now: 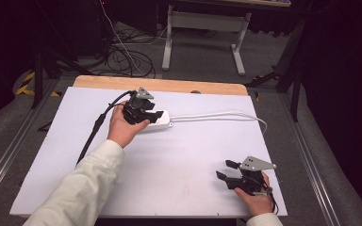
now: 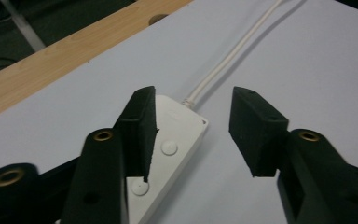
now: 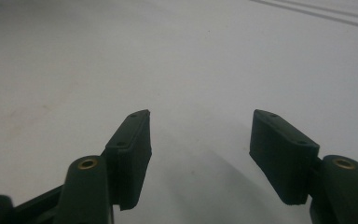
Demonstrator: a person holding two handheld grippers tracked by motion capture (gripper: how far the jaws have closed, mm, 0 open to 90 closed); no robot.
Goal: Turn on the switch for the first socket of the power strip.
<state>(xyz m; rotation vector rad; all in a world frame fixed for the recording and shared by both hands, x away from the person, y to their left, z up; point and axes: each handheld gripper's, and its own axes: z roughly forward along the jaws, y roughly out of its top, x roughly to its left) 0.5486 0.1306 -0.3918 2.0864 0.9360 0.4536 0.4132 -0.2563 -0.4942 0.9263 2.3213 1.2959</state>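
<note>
Two jaws of the left gripper (image 2: 193,135) are held apart over the end of the strip (image 2: 168,154), a white power strip lying on the table (image 1: 179,155). One jaw is set above the strip's top face, while the other hangs past its edge over bare table; whether the first jaw touches the plastic cannot be told. In the high view the left gripper (image 1: 152,114) is seen at the strip (image 1: 162,123) in the far left part of the table, with the cord (image 1: 217,114) running off to the right and curling toward the table's right edge.

For a sound grasp, the gripper is best shifted sideways until the strip's width sits between both pads, then lowered so the pads meet the side walls squarely rather than the rounded corner. The closing should be made short of the cord's exit, so the cord (image 2: 228,60) is not pinched.

The right gripper (image 1: 229,170) is held low at the near right corner, well apart from the strip, its jaws (image 3: 200,140) open on nothing.

No containers are seen on the table, so nothing is held in any.
</note>
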